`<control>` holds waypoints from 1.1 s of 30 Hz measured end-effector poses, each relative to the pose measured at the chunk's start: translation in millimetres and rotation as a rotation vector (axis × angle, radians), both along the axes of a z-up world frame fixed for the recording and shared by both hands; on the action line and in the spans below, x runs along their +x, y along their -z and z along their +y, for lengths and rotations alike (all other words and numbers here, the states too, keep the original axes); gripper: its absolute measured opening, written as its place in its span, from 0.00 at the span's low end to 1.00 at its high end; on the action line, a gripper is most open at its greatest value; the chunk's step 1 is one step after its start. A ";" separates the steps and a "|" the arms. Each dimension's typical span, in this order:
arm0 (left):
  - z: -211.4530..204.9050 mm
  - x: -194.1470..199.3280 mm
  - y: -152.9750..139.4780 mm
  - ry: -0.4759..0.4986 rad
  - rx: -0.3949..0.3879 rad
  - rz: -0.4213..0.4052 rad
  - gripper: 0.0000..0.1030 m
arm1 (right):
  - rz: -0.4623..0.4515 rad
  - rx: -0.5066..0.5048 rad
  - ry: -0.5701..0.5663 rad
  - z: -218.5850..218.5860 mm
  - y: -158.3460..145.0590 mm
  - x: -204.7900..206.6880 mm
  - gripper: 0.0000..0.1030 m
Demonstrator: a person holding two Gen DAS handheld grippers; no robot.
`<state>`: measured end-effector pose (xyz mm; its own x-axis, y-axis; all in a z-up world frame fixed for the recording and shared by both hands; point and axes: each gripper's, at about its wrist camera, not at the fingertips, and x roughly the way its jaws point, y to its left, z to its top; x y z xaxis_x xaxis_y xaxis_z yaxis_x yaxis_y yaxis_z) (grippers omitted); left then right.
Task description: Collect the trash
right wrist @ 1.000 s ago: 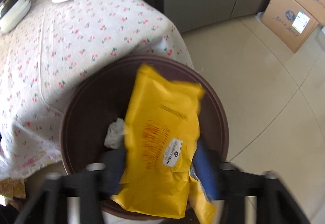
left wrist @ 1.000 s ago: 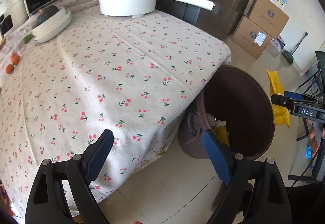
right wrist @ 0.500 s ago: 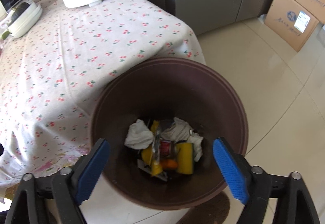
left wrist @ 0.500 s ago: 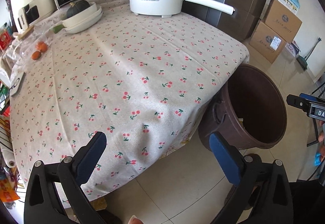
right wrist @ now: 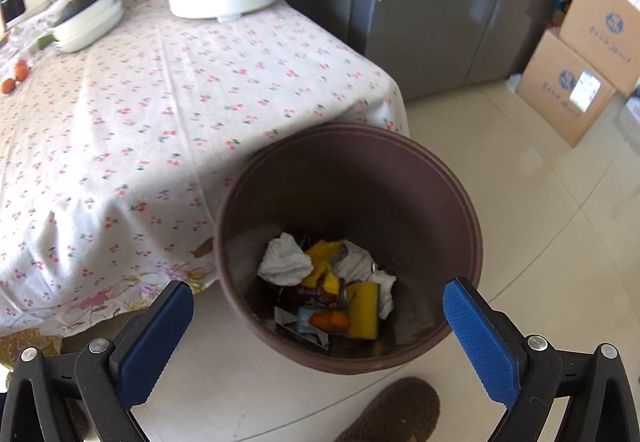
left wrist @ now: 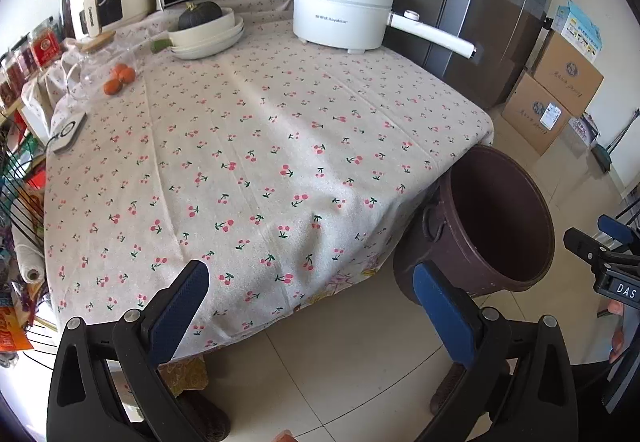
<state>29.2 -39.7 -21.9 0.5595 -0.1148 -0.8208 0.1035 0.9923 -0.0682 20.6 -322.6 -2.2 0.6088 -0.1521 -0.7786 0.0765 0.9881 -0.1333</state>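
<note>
A brown round bin [right wrist: 448,181] stands on the floor at the table's corner; it also shows in the left wrist view [left wrist: 460,242]. Inside lie crumpled white tissue [right wrist: 284,260], yellow wrappers [right wrist: 362,310] and other scraps. My right gripper [right wrist: 318,316] is open and empty, above the bin's near rim. My left gripper [left wrist: 310,296] is open and empty, over the table's front edge, left of the bin. The right gripper's body [left wrist: 612,266] shows at the left view's right edge.
The cherry-print tablecloth [left wrist: 260,145] carries a white electric pot [left wrist: 344,15] with a long handle, stacked bowls with a squash [left wrist: 206,29], oranges [left wrist: 118,79] and a glass jar. Cardboard boxes [right wrist: 580,53] stand by the grey fridge [right wrist: 440,1]. A slipper [right wrist: 396,412] lies below the bin.
The yellow package left my right gripper and dropped into the bin; the right gripper opened and pulled back. The left gripper backed away and rose, showing more of the table.
</note>
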 end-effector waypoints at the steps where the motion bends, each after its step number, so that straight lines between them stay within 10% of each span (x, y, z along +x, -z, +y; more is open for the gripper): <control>1: -2.0 -4.4 -3.0 0.004 0.005 -0.015 1.00 | -0.015 -0.003 -0.004 3.5 -1.5 -4.1 0.99; 16: -3.8 -37.8 -22.8 -0.071 0.029 -0.154 1.00 | -0.193 -0.018 -0.014 34.8 -14.5 -41.0 0.99; 33: -9.9 -43.8 -27.3 -0.067 0.068 -0.190 1.00 | -0.192 -0.018 -0.016 35.0 -11.4 -40.8 0.99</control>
